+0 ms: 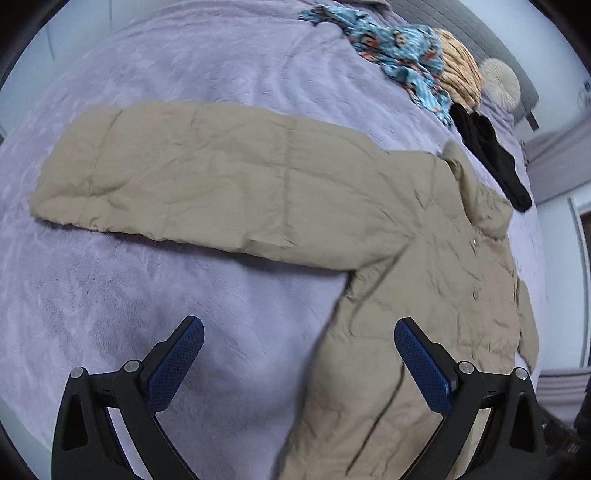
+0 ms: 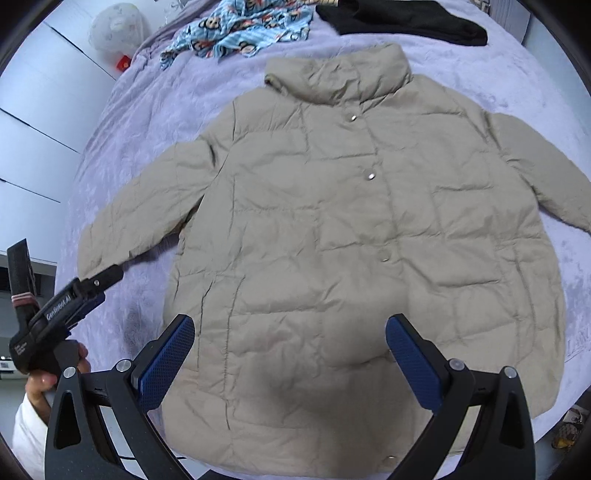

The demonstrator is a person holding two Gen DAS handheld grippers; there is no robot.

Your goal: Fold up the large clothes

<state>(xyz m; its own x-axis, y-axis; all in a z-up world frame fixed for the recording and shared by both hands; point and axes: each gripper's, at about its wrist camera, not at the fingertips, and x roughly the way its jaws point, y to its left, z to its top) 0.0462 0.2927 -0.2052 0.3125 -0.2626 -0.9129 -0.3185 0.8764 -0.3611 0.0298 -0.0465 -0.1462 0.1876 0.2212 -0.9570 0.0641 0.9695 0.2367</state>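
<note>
Beyond beige jacket, blue pyjamas, black garment

Bare blanket: open under the outstretched sleeve, left of the jacket
Far edge: blue printed garment and black garment lie beyond the collar
Left gripper: beside the sleeve cuff, fingers spread

Beige quilted jacket, lilac blanket, blue monkey-print cloth.
</note>
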